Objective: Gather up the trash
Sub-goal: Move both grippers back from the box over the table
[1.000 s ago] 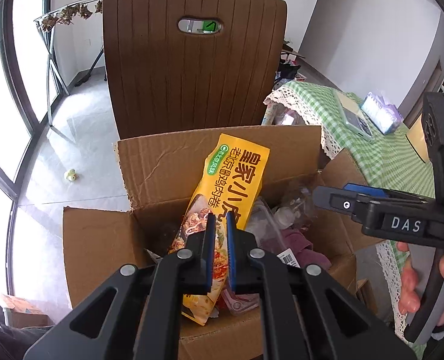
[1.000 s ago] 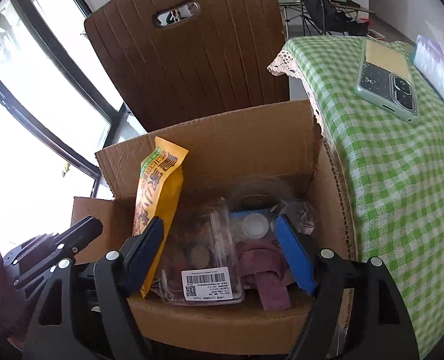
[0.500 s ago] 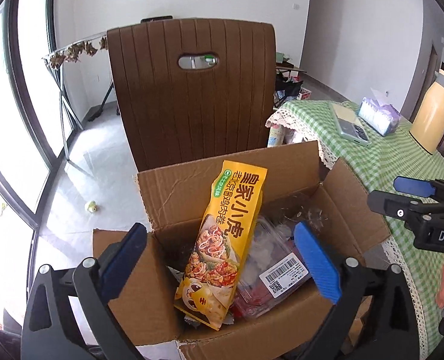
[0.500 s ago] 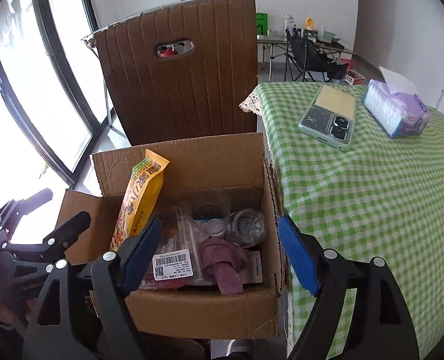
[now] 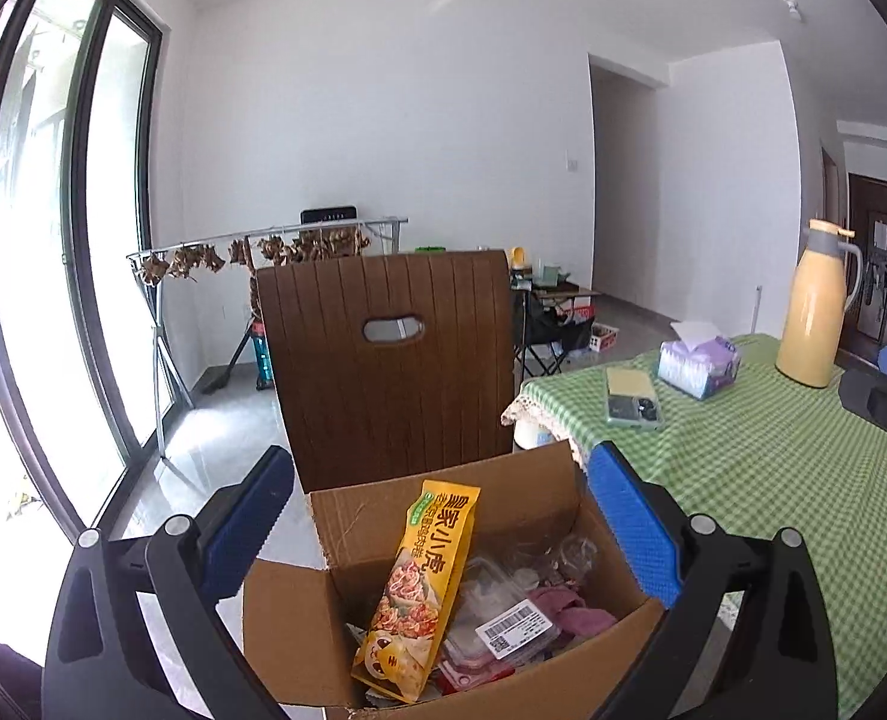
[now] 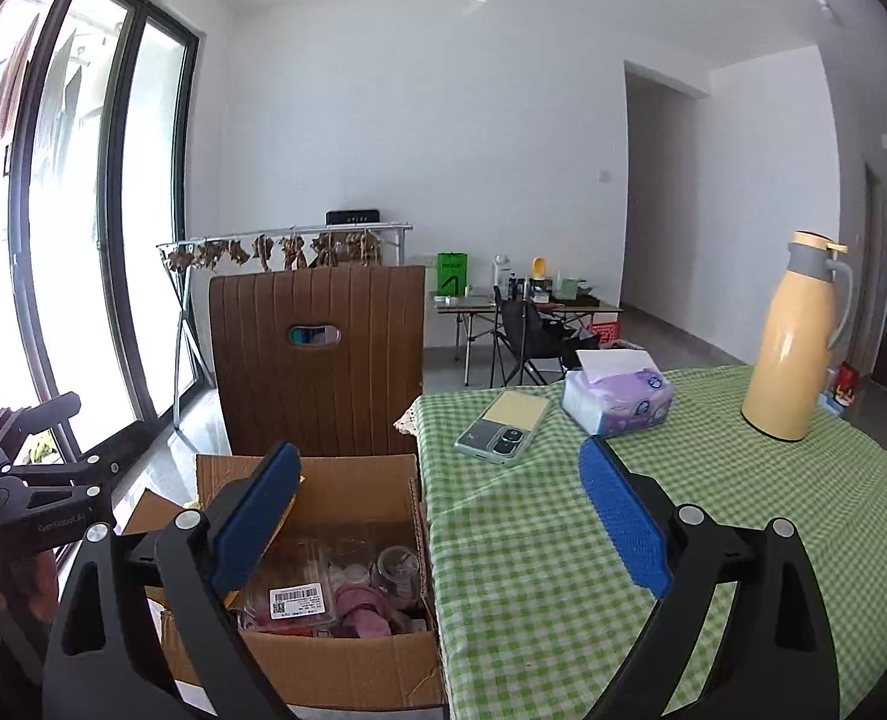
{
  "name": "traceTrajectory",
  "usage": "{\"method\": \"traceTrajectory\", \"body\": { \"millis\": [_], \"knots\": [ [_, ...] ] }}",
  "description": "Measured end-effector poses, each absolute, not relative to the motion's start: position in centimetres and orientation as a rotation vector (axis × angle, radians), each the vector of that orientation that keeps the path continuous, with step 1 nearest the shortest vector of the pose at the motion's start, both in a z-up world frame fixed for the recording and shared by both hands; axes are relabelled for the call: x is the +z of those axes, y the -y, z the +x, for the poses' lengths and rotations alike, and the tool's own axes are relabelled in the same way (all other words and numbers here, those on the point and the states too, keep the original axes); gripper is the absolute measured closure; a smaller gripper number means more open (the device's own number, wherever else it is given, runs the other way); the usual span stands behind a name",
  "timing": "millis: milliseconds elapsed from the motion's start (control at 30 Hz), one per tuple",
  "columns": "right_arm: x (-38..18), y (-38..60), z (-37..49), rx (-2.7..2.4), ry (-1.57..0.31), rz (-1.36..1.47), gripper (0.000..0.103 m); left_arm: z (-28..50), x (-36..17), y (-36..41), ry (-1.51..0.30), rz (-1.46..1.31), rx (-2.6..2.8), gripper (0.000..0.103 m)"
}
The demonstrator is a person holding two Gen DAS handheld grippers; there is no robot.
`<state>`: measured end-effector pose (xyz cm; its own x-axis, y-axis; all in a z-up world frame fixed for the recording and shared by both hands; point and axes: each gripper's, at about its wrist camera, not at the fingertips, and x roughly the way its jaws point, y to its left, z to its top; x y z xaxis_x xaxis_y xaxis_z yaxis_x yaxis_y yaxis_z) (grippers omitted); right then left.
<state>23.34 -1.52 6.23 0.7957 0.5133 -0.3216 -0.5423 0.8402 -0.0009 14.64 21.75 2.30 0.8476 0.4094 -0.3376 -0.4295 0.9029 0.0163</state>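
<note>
Left wrist view: both claws wide over the trash box

Your left claw (image 5: 440, 516) stands wide with nothing between its blue pads. Just below and ahead of it sits the open box (image 5: 299, 630), and between the pads you look down onto the yellow snack bag (image 5: 419, 588), which leans upright against the box's near-left inside. Right of the bag, still under the claw, lie a clear tray (image 5: 503, 624) with a barcode label and a pink cloth (image 5: 569, 609). Beyond the claw, behind the box, stands a brown chair (image 5: 383, 360).

To the claw's right spreads the green checked tabletop (image 5: 773, 480). On it, ahead and to the right, lie a phone (image 5: 632, 399), a tissue pack (image 5: 698, 363) just past it, and a yellow jug (image 5: 815, 312) farther right. The tip of your right claw shows at the right edge of this view.

In the right wrist view your right claw (image 6: 437, 516) has just been opening and now gapes wide, with nothing held. Its left pad hangs over the box (image 6: 335, 666); its right pad hangs over the tabletop (image 6: 533, 570). The tray (image 6: 293, 591) and cloth (image 6: 362, 606) lie below the left pad. The phone (image 6: 503, 426), tissue pack (image 6: 617, 396) and jug (image 6: 797, 342) sit ahead of the claw, well apart from it. Your left claw shows at the far left edge.
</note>
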Motion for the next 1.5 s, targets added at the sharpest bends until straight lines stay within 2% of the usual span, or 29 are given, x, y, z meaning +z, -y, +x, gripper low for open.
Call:
{"method": "traceTrajectory", "body": {
  "millis": [267,733,933,1167,1500],
  "knots": [
    [7.5,9.5,20.1,0.368,-0.277,-0.075,0.011,13.6,4.5,-16.0,-0.257,-0.074,0.352,0.008],
    [8.2,30.8,13.6,-0.169,-0.273,-0.020,0.011,19.0,5.1,2.5,-0.266,-0.019,-0.081,0.007],
    [7.4,35.6,11.6,-0.315,-0.288,-0.014,0.011,19.6,5.6,8.2,-0.254,-0.011,-0.201,0.007],
    [7.1,36.0,11.5,-0.339,-0.293,-0.020,0.011,19.8,4.7,10.7,-0.264,-0.014,-0.244,0.007],
    [7.5,35.3,11.1,-0.305,-0.285,-0.012,0.011,18.4,5.5,9.0,-0.265,-0.026,-0.214,0.007]
  ]
}}
